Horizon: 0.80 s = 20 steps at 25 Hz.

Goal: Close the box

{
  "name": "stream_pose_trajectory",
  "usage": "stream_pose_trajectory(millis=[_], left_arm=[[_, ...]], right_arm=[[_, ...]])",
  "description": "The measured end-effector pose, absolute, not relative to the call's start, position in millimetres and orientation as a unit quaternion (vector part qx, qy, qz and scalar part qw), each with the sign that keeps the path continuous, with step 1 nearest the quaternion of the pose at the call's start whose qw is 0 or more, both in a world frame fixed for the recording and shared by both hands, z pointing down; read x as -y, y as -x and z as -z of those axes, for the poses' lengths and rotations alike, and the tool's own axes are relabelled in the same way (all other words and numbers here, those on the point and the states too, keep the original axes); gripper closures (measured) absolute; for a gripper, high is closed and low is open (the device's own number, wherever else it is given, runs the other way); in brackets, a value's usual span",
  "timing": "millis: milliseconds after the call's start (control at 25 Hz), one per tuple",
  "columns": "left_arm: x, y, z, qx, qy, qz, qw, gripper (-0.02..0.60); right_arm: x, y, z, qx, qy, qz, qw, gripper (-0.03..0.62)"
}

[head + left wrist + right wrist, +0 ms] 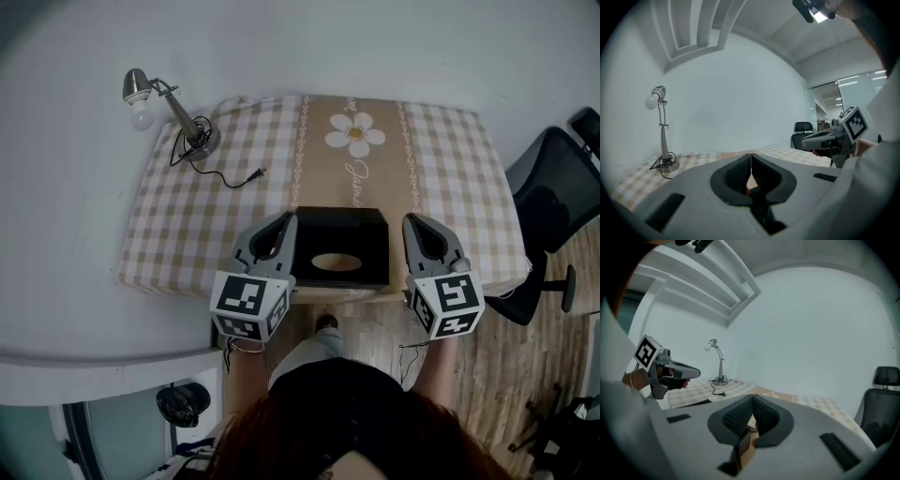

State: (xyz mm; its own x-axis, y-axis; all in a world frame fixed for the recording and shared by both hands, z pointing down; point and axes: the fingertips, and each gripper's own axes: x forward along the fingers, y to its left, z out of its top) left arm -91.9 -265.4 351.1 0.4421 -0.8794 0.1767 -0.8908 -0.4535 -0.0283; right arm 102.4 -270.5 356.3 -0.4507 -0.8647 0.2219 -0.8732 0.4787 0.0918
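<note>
While the box sits at the table's near edge, the left gripper and right gripper flank it, fingers closed, empty.

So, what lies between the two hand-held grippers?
The black box lies between the left hand-held gripper and the right hand-held gripper, as the head view shows.
</note>
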Motion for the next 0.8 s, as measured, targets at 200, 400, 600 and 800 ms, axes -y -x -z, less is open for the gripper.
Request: stream_pose_trajectory(millis=[200, 400, 600, 800], left_arm=[[275.2, 103.0, -362.3, 0.526, -0.844, -0.09, 0.047, 0.554], [285.2, 111.6, -372.6, 0.528, -0.842, -0.097, 0.061, 0.554], [298.0, 117.6, -384.8, 0.524, -0.841, -0.107, 0.075, 0.554], [310.9, 122.3, -396.3, 0.522, -0.84, -0.114, 0.096, 0.554]], right_arm=[[280.8, -104.7, -367.2, 0.848, -0.514, -0.026, 0.127, 0.577], [292.9, -104.3, -380.9, 0.845, -0.515, -0.038, 0.141, 0.577], [303.9, -101.5, -395.0, 0.842, -0.514, -0.056, 0.156, 0.577], [314.5, -105.8, -412.9, 0.838, -0.511, -0.086, 0.174, 0.577]])
